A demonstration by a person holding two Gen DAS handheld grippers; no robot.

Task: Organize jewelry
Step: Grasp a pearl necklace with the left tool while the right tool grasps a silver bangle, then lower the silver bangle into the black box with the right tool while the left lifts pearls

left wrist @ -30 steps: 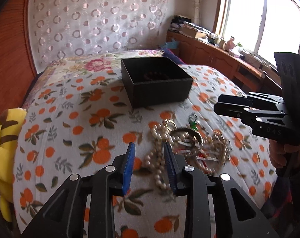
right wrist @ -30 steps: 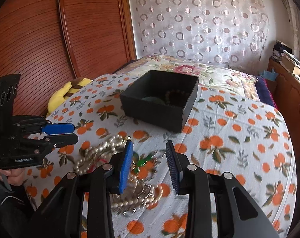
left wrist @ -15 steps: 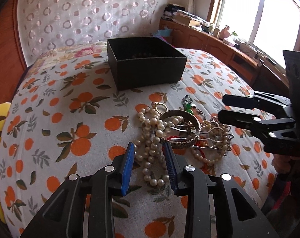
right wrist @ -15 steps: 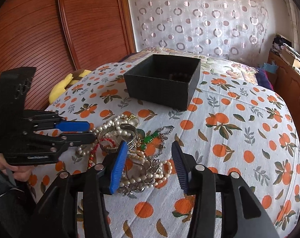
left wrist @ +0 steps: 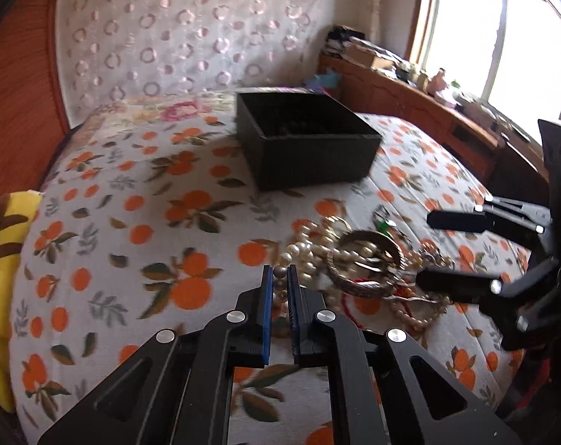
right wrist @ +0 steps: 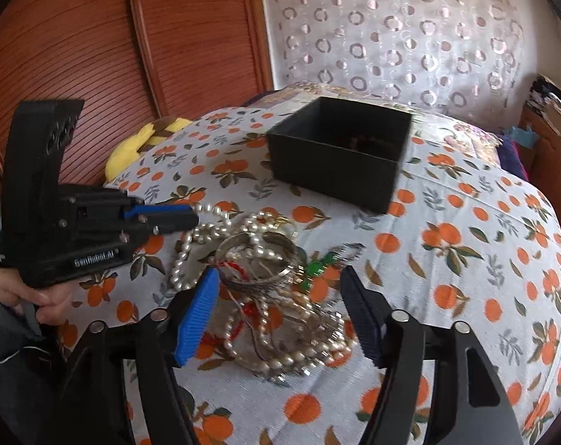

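A tangled pile of jewelry [right wrist: 269,289] lies on the orange-print bedspread [right wrist: 465,244]: pearl strands [right wrist: 191,244], a silver bangle [right wrist: 258,259] and a green piece [right wrist: 319,265]. My left gripper [left wrist: 280,270] is shut on a pearl strand [left wrist: 302,256] at the pile's left edge; it shows in the right wrist view [right wrist: 184,218] too. My right gripper [right wrist: 280,289] is wide open, its fingers either side of the pile. It also shows in the left wrist view [left wrist: 440,248]. An open black box [right wrist: 336,159] stands beyond the pile, with something dark inside.
A yellow plush toy [left wrist: 2,259] lies at the bed's left edge by a red-brown wooden panel [right wrist: 95,55]. A wooden cabinet [left wrist: 428,111] with clutter runs under the window on the right. A patterned curtain [right wrist: 391,29] hangs behind the bed.
My left gripper has closed on the pearl strand at the pile's left edge. My right gripper has opened wider and moved down over the pile.
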